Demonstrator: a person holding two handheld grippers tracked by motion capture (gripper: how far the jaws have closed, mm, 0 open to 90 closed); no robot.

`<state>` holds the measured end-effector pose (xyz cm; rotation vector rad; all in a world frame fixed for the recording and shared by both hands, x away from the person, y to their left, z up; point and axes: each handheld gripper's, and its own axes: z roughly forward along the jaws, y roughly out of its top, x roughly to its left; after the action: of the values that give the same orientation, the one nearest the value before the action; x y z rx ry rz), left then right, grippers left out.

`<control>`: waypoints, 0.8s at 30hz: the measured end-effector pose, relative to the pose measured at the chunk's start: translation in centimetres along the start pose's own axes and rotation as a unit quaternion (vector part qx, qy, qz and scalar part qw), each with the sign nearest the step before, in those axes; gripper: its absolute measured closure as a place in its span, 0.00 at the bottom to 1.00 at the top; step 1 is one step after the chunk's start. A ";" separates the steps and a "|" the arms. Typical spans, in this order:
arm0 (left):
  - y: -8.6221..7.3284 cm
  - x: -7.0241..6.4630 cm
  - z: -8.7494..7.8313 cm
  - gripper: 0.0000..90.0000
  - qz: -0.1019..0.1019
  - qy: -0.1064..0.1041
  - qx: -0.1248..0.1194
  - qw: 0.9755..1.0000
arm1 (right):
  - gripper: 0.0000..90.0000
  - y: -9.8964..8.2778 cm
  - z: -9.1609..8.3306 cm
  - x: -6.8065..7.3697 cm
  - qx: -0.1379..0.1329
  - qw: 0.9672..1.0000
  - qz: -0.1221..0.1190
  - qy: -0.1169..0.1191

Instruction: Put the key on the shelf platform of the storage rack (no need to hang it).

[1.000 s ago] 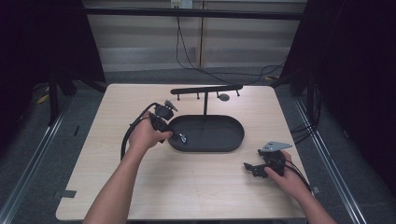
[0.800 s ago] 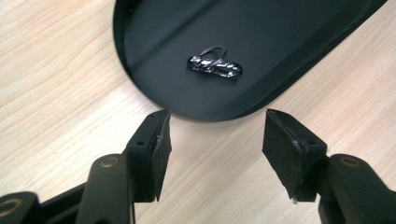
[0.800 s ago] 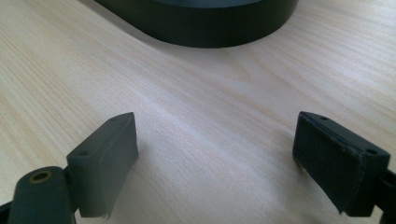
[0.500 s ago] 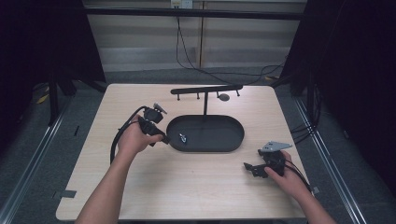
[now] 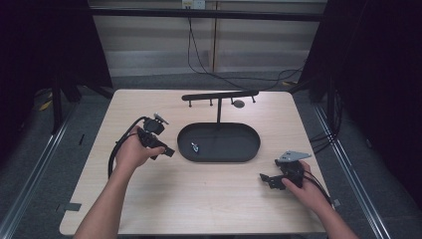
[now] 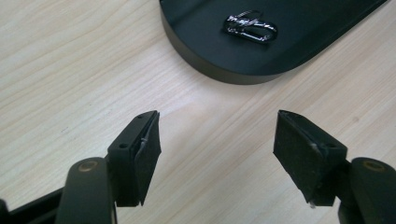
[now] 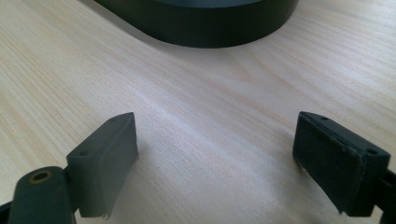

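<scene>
Hovering over bare wood just off the left end of the black oval tray [image 5: 219,143], the left gripper [image 5: 168,151] has its jaws spread wide with nothing between them. In the left gripper view the two black pads [image 6: 142,154] frame pale bench grain, and the tray's rounded end curves across the top of that view, apart from the jaws. A small shiny metal clip [image 6: 250,27] lies inside the tray near that left end; in the high view it shows as a bright speck [image 5: 194,147] on the dark floor of the tray. The person's left hand [image 5: 130,152] wraps the gripper body, and a black cable [image 5: 115,149] loops out from it toward the bench's left edge.

The right gripper [image 5: 263,177] sits low near the bench's front right corner, held by the right hand [image 5: 303,186], with a grey three-cornered plate [image 5: 290,156] on top. Its jaws also stand wide apart and empty over the bench [image 5: 199,199], with the tray's dark wall [image 7: 205,28] well beyond them.

Behind the tray, a black post carries a horizontal bar [image 5: 220,95] near the bench's far edge.
</scene>
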<state>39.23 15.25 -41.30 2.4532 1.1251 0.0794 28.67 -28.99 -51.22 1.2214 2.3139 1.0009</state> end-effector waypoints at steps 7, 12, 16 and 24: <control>-0.9 0.6 -0.3 0.31 -0.002 0.000 -0.004 1.000 | 0.15 0.0 0.0 0.0 0.000 1.000 0.000 0.000; -1.5 1.1 -0.4 0.30 -0.010 -0.001 -0.005 1.000 | 0.15 0.0 0.0 0.0 0.000 1.000 0.000 0.000; -2.0 1.4 -0.5 0.30 -0.010 -0.001 -0.006 1.000 | 0.15 0.0 0.0 0.0 0.000 1.000 0.000 0.000; -3.2 2.0 -0.4 0.29 -0.014 -0.004 -0.006 1.000 | 0.15 0.0 0.0 0.0 0.000 1.000 -0.001 0.000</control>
<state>38.23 18.73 -42.57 2.4251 1.1525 0.0685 28.68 -29.00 -51.22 1.2198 2.3151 1.0005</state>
